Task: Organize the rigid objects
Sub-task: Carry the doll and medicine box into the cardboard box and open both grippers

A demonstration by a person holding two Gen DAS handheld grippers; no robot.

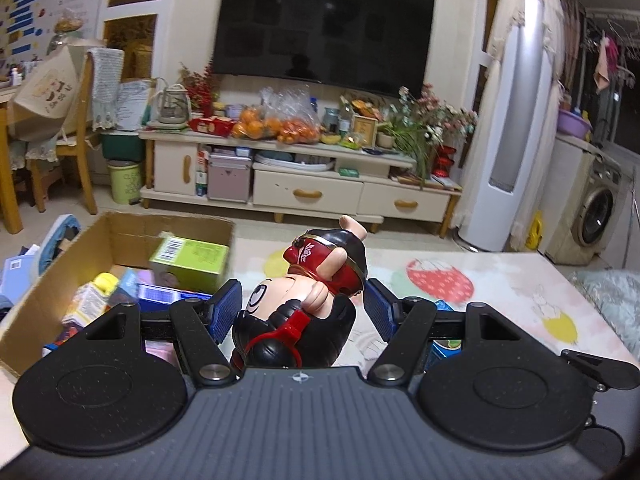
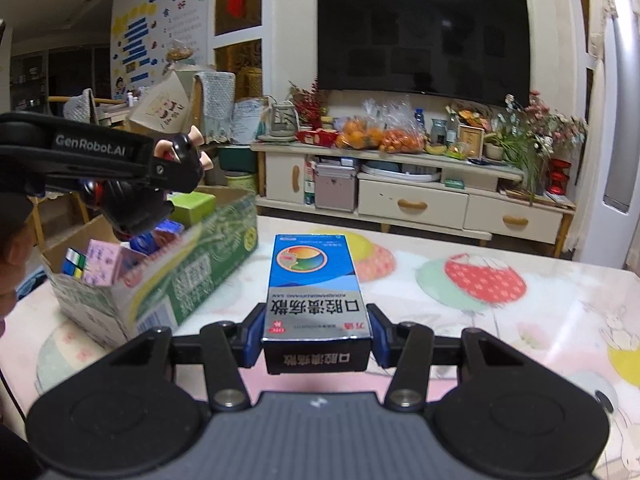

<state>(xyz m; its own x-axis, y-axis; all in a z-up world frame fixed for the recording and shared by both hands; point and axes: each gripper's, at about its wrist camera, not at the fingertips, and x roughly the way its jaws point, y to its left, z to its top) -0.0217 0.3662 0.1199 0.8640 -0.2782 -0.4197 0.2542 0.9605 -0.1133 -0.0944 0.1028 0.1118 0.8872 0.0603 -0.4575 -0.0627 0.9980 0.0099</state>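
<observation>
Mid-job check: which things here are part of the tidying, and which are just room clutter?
In the job:
- toy figure, clamped in the left gripper
- blue medicine box, clamped in the right gripper
- cardboard box holding sorted items

Just lying about:
- television
- bagged oranges
- TV cabinet

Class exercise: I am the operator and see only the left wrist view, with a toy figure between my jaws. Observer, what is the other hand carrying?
Observer: The right gripper is shut on a blue-and-silver rectangular medicine carton.
Operator: Is my open brown cardboard box plain outside?
Observer: No, its outer wall has green and white print.
Operator: Anything in it that I miss?
Observer: A small multicoloured puzzle cube beside a pink carton.
</observation>
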